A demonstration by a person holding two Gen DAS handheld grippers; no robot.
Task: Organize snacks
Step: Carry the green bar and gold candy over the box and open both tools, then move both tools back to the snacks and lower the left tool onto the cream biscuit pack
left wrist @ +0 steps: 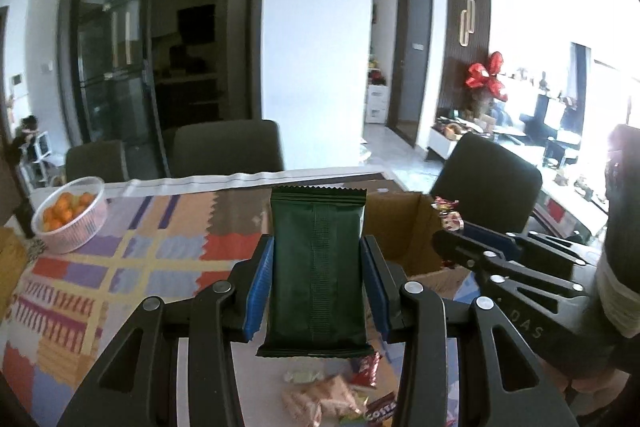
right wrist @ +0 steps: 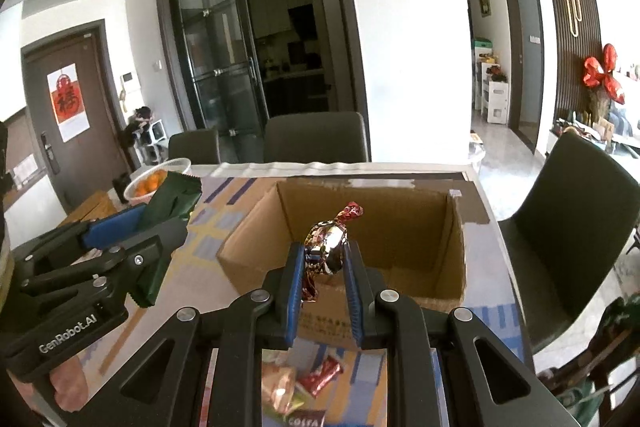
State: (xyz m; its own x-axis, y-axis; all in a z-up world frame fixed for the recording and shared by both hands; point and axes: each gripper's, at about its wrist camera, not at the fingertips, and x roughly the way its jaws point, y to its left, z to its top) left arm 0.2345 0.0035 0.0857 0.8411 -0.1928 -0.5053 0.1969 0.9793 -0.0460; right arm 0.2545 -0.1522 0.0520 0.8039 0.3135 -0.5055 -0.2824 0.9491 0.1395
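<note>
Patchwork-clothed table (right wrist: 486,247) carries an open cardboard box (right wrist: 256,227), above whose near side the left tool (left wrist: 318,255) pinches an upright dark green snack packet (left wrist: 318,267) and the right tool (right wrist: 322,267) is pressed on a foil-wrapped candy (right wrist: 326,243), loose snacks (left wrist: 320,395) lying below.

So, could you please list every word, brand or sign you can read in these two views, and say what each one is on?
"GenRobot.AI": on the body of the left gripper, seen from the right wrist.
"COSTA": on a dark snack packet on the table; the left wrist view shows only "COST".
"DAS": letters on the right gripper, partly cut off.
One large red character: on the door poster.
Print on the cardboard box front: too blurred to read.
</note>
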